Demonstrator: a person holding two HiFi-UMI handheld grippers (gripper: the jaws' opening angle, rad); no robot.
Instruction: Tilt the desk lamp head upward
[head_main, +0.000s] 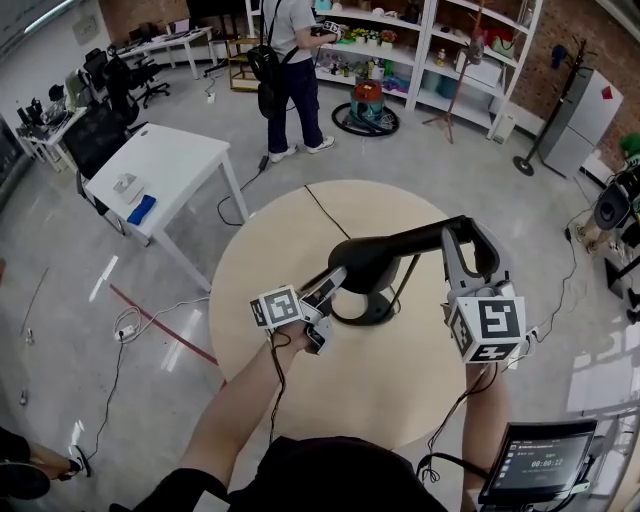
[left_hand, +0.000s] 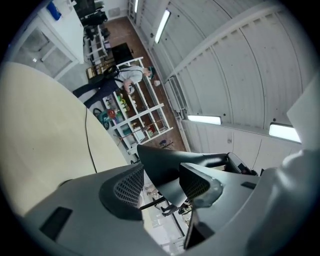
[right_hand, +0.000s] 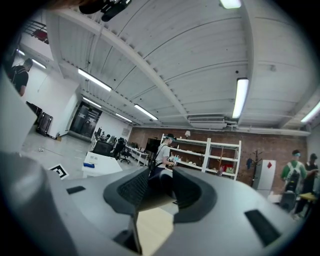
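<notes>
A black lamp stands near the middle of a round pale table, its round base flat on the top. The long lamp head hangs over the base, running from about 8 o'clock to about 2 o'clock, and its 2 o'clock end seems to sit higher. The left hand-held gripper comes in from 7 o'clock and pinches the broad end of the lamp head. In the left gripper view the ribbed pads sit on either side of the dark wedge of the lamp head, with the left hand-held gripper tipped up toward the ceiling. The right hand-held gripper reaches in from 4 o'clock and closes on the narrow far end of the lamp head. In the right gripper view its jaws stand a little apart with a dark piece held between them, at the right hand-held gripper, and the table shows pale below. A thin dark cord runs across the table toward 12 o'clock. On the floor at 10 o'clock is a white table, and at 12 o'clock a person stands by white shelves. A small screen sits at 5 o'clock.
</notes>
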